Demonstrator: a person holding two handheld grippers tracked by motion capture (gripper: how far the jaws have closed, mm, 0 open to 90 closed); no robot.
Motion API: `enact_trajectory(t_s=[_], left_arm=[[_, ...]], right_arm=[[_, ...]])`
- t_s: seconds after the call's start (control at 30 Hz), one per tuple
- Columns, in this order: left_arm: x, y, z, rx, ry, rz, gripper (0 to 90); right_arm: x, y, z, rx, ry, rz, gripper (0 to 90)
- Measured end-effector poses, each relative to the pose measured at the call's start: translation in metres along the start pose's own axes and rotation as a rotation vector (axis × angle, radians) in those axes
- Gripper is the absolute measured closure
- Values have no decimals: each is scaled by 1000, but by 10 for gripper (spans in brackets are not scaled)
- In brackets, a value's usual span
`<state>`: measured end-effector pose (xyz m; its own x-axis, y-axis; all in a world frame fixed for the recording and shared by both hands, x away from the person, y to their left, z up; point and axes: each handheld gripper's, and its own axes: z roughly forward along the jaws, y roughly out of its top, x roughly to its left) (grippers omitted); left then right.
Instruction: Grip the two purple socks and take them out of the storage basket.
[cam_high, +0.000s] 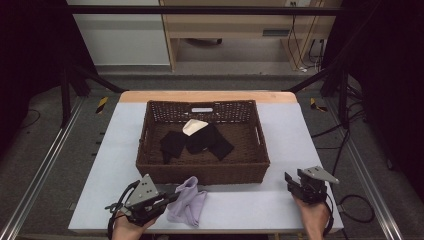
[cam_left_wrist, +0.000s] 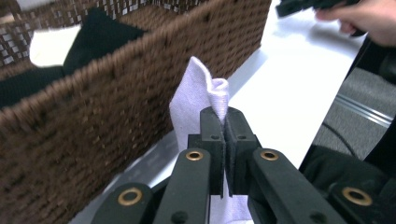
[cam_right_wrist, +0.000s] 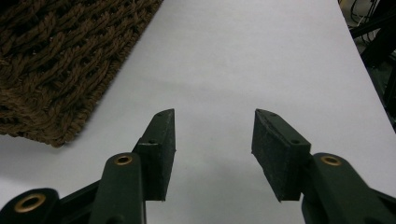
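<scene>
Left gripper: the black two-jaw left gripper (cam_high: 170, 196) (cam_left_wrist: 224, 122) sat at the near left of the table, held from below by the person's left hand (cam_high: 127, 229). Its jaws were pressed together on a fold of cloth.

Cloth: the pale lilac soft cloth (cam_high: 187, 201) (cam_left_wrist: 198, 91) was pinched between those jaws. In the left gripper view a bunched fold rose above the jaw tips and more cloth hung below them. In the high view it lay crumpled on the table just right of the gripper, its far end just beside the basket's near wall.

Basket: the dark brown rectangular wicker basket (cam_high: 202, 172) (cam_left_wrist: 93, 121) stood in the middle of the table, its near wall close ahead of the left gripper. Its corner (cam_right_wrist: 51, 70) showed at the upper left of the right gripper view.

Basket contents: black crumpled cloths (cam_high: 196, 141) lay on the basket floor, with a small cream-white folded piece (cam_high: 193, 126) touching their far edge.

Right gripper: the black two-jaw right gripper (cam_high: 291, 181) (cam_right_wrist: 212, 140) hovered at the near right, held by the person's right hand (cam_high: 312, 215), well apart from the lilac cloth. Its jaws were spread wide with nothing between them.

Table: the white rectangular table top (cam_high: 240, 205) (cam_right_wrist: 243, 60) lay bare under the right gripper.
</scene>
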<state>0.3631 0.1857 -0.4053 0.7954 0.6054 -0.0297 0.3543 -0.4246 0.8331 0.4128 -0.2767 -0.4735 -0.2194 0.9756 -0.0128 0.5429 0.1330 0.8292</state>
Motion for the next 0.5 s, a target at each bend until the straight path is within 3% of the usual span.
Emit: enact_trajectory(t_s=[0.3, 0.5], left_arm=[[4, -13, 25, 62, 9, -20, 868], [7, -17, 33, 70, 23, -36, 827]], right_arm=[[0, -1, 2, 10, -5, -2, 470], [2, -2, 3, 16, -12, -10, 453]])
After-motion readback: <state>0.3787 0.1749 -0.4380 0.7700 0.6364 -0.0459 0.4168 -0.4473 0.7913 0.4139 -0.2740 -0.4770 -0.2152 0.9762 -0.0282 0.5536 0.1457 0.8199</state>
